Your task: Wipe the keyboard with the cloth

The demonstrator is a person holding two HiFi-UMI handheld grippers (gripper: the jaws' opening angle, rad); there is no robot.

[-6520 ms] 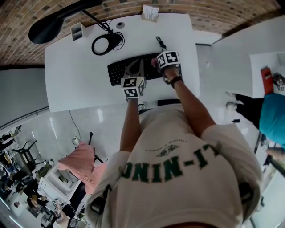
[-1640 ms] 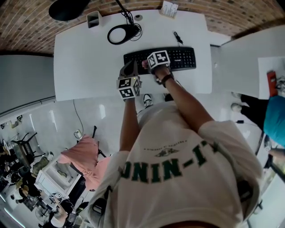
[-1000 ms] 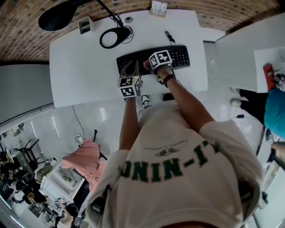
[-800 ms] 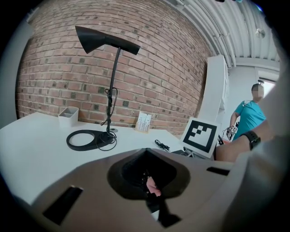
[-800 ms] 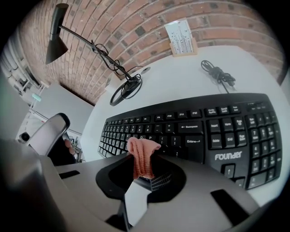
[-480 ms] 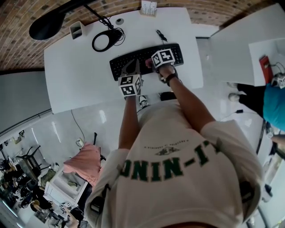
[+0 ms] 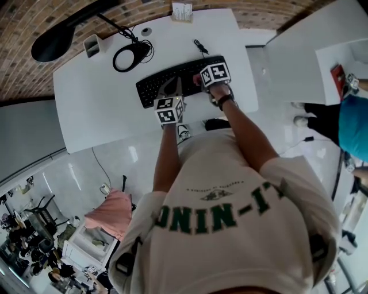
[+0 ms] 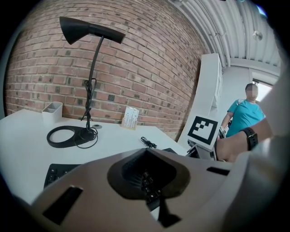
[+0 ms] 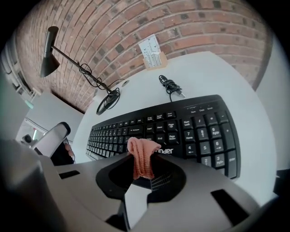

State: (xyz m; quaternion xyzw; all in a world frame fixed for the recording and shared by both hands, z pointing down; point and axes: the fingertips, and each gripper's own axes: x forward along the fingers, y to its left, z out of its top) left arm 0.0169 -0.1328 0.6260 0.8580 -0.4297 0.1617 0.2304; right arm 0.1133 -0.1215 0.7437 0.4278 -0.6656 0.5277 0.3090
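The black keyboard [image 7: 172,79] lies across the white desk [image 7: 92,109]. My right gripper [image 7: 204,80] hovers over the keyboard's right part, shut on a pink cloth [image 9: 142,157] that sticks up between its jaws. Below the cloth in the right gripper view are the keyboard [image 9: 190,129] and its number pad. My left gripper [image 7: 171,87] rests its grey jaws on the keyboard's left-middle part. In the left gripper view the left gripper [image 8: 149,186] is shut with nothing between its jaws, and one keyboard corner [image 8: 55,171] shows at the left.
A black desk lamp [image 7: 57,34] with a ring base [image 7: 127,56] stands at the desk's back, with a white holder [image 7: 92,43], a card stand [image 7: 181,11] and a coiled cable [image 7: 199,46]. A person in teal [image 7: 353,123] stands by another white table on the right.
My right gripper has slid the cloth rightward along the keyboard, from its left-middle to its right end. The left gripper has stayed on the keyboard's left-middle part.
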